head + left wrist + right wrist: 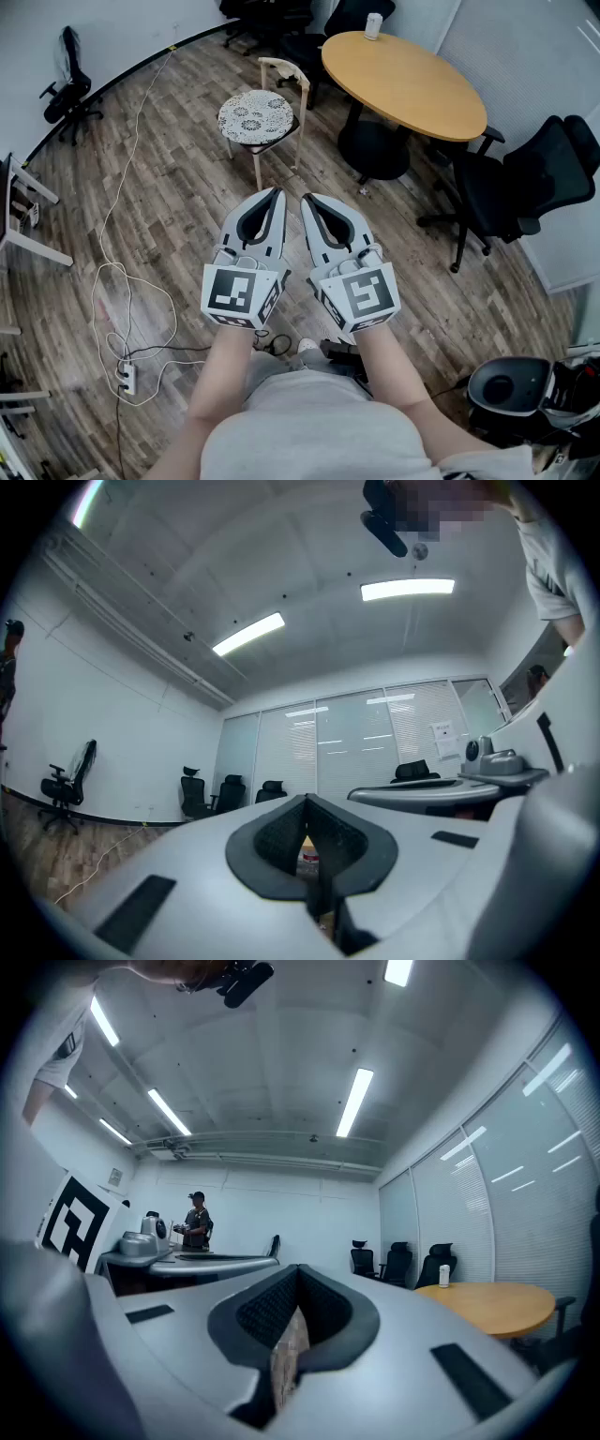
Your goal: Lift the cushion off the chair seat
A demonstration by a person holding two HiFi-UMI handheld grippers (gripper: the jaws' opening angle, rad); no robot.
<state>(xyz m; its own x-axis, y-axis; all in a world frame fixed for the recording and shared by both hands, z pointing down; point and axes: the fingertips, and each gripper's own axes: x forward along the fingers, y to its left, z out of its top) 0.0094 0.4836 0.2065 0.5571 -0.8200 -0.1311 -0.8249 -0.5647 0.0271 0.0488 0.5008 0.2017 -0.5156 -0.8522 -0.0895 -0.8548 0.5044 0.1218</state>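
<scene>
**Head view:** You hold the left gripper (275,194) and right gripper (307,200) side by side in front of your waist, tips aimed fwd at the chair (286,68). Both are clenched tip to tip, w/ nothing in either. This reads as a ready pose: arms tucked and tools parallel, so the target stays centred for the walk-in.

The cushion (255,116) is round and pale w/ a dark lace-like pattern. It lies flat on the chair seat, untouched. It sits ahead of the tips, a bit left of the left gripper's line and well apart from both, w/ bare wood floor (187,216) btwn. The round table (403,80) stands just right of the chair, so mind your right elbow on approach.

**Left gripper view:** Jaws closed, empty. The hollow btwn the pads shows only a sliver of sth pale beyond, too small to name. The tool tilts slightly up, so you get mostly ceiling and glass wall. The cushion can't be made out here.

**Right gripper view:** Tips together, holding nothing. A strip of wood floor shows thru the pad hollow. The table (497,1305) w/ a cup (444,1275) is off to the right. No cushion in frame.

**Judgement:** The lift hasn't begun. You need to close the distance, open the jaws, then take the cushion by its rim.
</scene>
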